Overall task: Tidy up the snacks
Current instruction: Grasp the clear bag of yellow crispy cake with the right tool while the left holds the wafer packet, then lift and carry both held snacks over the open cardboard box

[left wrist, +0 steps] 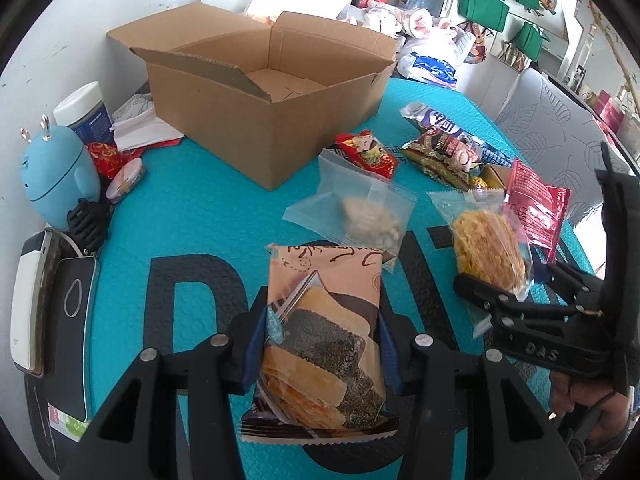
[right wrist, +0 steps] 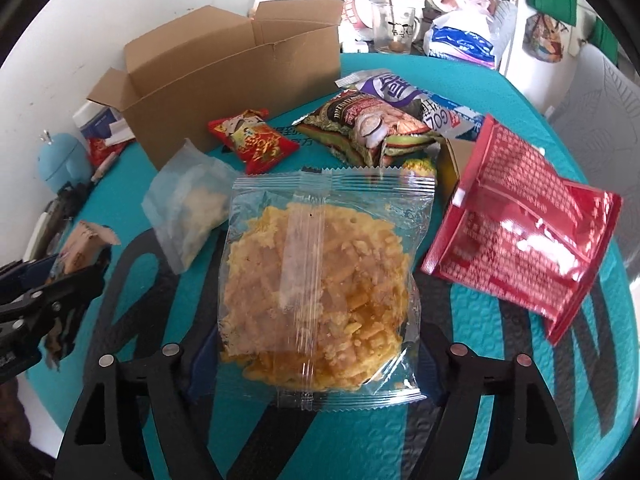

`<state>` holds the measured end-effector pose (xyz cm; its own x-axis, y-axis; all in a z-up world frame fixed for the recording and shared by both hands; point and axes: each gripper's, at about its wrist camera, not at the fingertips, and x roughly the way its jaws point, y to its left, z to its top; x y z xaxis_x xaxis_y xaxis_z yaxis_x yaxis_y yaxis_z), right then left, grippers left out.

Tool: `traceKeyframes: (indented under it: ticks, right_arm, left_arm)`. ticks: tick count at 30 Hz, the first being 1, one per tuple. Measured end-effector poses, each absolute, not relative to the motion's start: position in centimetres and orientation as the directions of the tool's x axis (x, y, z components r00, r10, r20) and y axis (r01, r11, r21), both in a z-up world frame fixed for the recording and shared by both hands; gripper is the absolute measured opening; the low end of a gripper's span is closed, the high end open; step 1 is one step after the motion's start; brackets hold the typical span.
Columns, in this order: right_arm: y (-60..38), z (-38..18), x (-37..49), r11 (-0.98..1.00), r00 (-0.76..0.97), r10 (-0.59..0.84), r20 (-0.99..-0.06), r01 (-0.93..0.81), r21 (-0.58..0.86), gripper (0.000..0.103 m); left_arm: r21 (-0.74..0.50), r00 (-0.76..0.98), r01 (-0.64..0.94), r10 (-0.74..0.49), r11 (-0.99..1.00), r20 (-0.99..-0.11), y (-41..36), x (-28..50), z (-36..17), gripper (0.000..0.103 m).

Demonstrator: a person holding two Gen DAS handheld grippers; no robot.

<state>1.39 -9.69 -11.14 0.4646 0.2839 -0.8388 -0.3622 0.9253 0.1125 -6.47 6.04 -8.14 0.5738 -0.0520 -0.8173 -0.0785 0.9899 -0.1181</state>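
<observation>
Over the teal mat [left wrist: 192, 208], both grippers tilt steeply down, each with a snack between its fingers.

Left gripper [left wrist: 320, 344] pinches the peach sesame-cake packet [left wrist: 320, 336], lifted clear of the mat. Right gripper [right wrist: 316, 356] straddles the clear packet of yellow crisp cake [right wrist: 320, 292]; the wrapper hides its fingertips, so whether the pads press it I cannot tell. Behind stands the open cardboard box [left wrist: 276, 120], nothing visible inside. A hand [left wrist: 588, 396] is cut off at the frame edge.
</observation>
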Motion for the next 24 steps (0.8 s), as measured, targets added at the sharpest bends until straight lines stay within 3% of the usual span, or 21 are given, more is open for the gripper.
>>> traceKeyframes:
  ticks: [24]
  right_arm:
    - [-10.3, -5.3, -2.1, 0.810, 0.472, 0.499, -0.727, -0.553, 0.197, 0.078]
  left_arm:
    - [-0.093, 0.677, -0.022, -0.053, 0.995, -0.734, 3.2, -6.4, -3.2, 0.047]
